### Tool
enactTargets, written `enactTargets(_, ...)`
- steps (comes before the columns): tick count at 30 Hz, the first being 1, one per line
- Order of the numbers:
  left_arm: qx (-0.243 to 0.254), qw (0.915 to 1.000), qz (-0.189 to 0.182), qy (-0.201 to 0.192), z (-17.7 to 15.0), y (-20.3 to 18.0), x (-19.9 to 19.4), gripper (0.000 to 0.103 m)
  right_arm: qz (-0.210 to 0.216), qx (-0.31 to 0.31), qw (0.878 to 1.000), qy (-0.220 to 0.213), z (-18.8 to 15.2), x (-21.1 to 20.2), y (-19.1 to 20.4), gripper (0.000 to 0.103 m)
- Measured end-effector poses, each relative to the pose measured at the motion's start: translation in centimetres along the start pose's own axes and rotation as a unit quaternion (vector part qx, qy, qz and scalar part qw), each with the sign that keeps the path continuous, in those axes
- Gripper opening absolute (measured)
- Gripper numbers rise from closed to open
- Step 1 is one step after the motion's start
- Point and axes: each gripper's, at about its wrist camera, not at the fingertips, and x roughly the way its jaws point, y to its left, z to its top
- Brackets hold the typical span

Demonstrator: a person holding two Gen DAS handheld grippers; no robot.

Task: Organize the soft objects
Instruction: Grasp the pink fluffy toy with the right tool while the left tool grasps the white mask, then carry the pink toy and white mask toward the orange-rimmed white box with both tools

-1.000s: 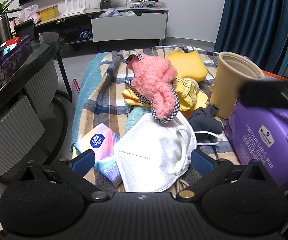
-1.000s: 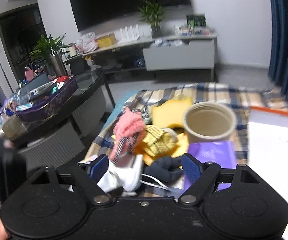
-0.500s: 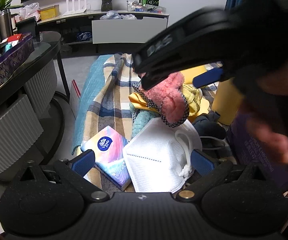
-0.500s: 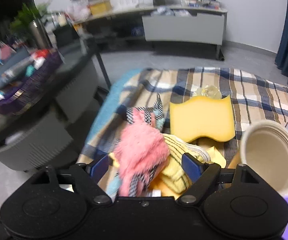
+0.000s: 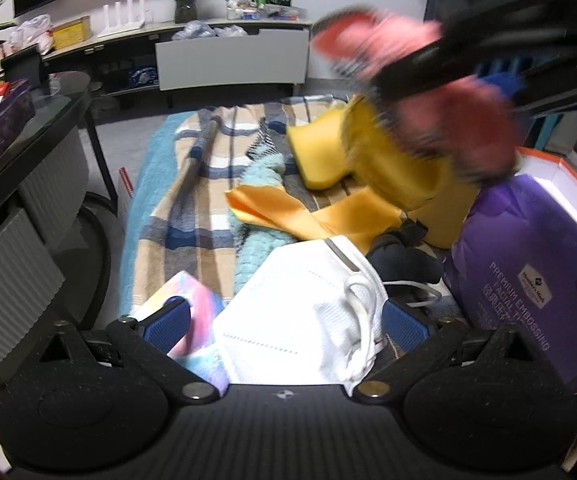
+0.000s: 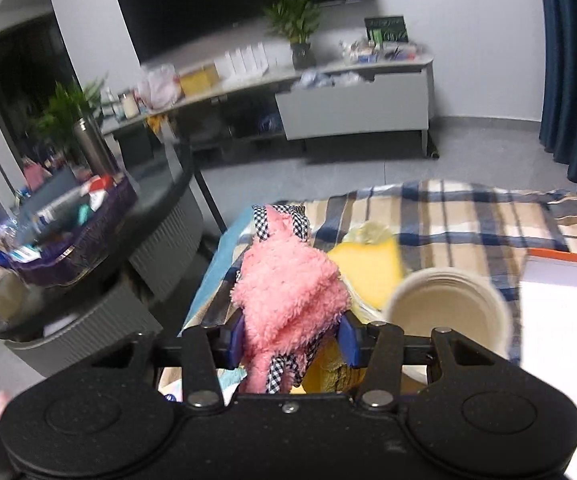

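Between the blue pads of the right gripper [image 6: 291,344] sits a pink fluffy item [image 6: 288,300] with black-and-white checked trim; the jaws have just been closing and now press on it from both sides, so it is gripped and held above the pile. From the left wrist view the same pink item [image 5: 468,136] shows as a blur at upper right, with the dark shape of the right gripper across it. Below it lie a yellow sponge [image 5: 316,156], an orange cloth [image 5: 308,216], a teal knitted piece [image 5: 256,184] and a dark bundle [image 5: 400,256], all on a plaid blanket [image 5: 204,200]. The left gripper [image 5: 286,324] hangs low over a white face mask [image 5: 300,328], its jaws spread wide with the mask between them and neither pad pressing on it. A pastel tissue pack [image 5: 192,300] lies just left of the mask, and a purple tissue bag [image 5: 528,280] stands to the right. A beige cup [image 6: 448,312] is near the sponge.
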Motion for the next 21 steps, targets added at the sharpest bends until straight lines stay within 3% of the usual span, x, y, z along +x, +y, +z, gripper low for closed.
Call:
enactTargets(4,0.015,0.9998,0.004,0.009,0.0,-0.7,1.2,0.103,0.001,0.013,1.000,-0.002,-0.9,-2.3,-1.6,0.056)
enactTargets(7,0.033,0.9993,0.015,0.008,-0.1,-1.4,1.3,0.095,-0.004,0.009,1.000,-0.006,-1.6,-3.1,-2.1,0.056)
enactTargets(11,0.028,0.9992,0.029,-0.002,-0.1,-1.1,0.7,0.070,0.003,0.017,1.000,-0.009,-2.3,-3.8,-2.6,0.056)
enactTargets(13,0.009,0.9998,0.018,-0.008,0.1,-0.5,0.1,0.065,0.007,0.017,1.000,-0.013,-2.6,-4.2,-2.7,0.056)
enactTargets(14,0.001,0.9998,0.014,-0.011,0.2,-0.2,-0.3,0.056,0.009,0.015,1.000,-0.014,-2.6,-4.4,-2.6,0.056)
enactTargets(21,-0.042,0.9975,0.024,-0.052,1.5,0.6,-3.7,0.052,0.013,0.013,0.999,-0.030,-3.0,-5.9,-2.9,0.056)
